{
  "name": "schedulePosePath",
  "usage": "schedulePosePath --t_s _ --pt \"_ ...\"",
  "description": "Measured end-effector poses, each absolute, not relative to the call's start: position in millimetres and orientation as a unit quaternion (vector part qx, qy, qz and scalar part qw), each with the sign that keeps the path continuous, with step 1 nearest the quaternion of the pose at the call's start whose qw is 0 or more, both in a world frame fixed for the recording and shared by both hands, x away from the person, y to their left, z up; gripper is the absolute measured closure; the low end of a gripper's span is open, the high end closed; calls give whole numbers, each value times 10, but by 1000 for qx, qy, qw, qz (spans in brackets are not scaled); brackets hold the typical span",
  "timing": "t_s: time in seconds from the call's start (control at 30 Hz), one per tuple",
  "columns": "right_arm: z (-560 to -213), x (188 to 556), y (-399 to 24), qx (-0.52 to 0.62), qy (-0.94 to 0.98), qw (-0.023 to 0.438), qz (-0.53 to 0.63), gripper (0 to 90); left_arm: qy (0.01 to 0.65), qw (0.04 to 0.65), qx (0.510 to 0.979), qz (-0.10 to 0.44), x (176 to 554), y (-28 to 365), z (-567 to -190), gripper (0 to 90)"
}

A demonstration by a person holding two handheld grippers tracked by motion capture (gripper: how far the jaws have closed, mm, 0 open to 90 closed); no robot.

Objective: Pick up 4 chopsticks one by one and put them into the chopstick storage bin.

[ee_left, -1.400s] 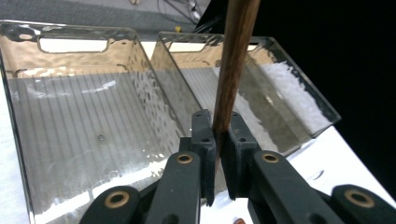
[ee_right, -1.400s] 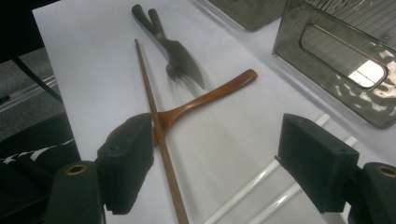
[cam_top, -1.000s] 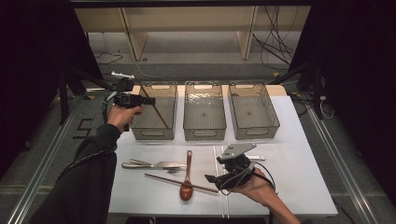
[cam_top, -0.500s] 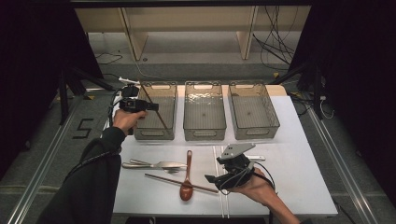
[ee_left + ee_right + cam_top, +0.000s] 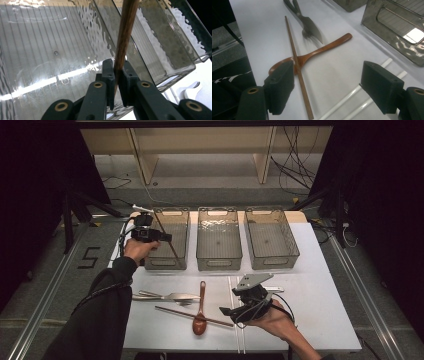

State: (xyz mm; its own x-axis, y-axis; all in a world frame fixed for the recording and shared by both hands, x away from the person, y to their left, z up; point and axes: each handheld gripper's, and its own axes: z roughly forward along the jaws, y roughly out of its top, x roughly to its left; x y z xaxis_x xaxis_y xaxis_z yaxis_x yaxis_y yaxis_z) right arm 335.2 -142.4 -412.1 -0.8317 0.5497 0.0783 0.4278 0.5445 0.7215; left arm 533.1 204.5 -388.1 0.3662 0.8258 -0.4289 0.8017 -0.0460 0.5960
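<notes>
Lower and a little nearer than a second ago, the left gripper (image 5: 162, 238) dips one chopstick (image 5: 125, 35) into the left bin (image 5: 167, 262). Nearest the camera, the right gripper (image 5: 325, 85) hovers, jaws wide apart, over a second chopstick (image 5: 297, 65) lying across a wooden spoon (image 5: 324, 48) beside a fork (image 5: 310, 26). Farther off, the left jaws are clamped on the held chopstick, slanting over the bin's floor.

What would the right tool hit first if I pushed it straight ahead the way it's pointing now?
Most likely the brown chopstick lying across the wooden spoon. Both sit just ahead of the open right tool, nearer its left jaw, with the metal forks beyond. Depth is hard to judge.
</notes>
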Motion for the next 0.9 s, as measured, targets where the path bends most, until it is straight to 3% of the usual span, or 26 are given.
schedulePosePath --t_s 0.4,0.5,0.7,0.9 --pt "-4120 3348 -1421 278 876 77 388 275 568 378 730 32 5387 2002 -3901 798" --pt "-4121 3349 -1422 277 876 77 386 275 571 374 730 42 5399 1982 -3906 740" --pt "-4123 3350 -1421 277 877 76 385 275 572 350 740 61 5425 1946 -3926 541" --pt "-4125 3351 -1419 277 877 75 385 275 568 348 744 57 5393 1942 -3930 430"
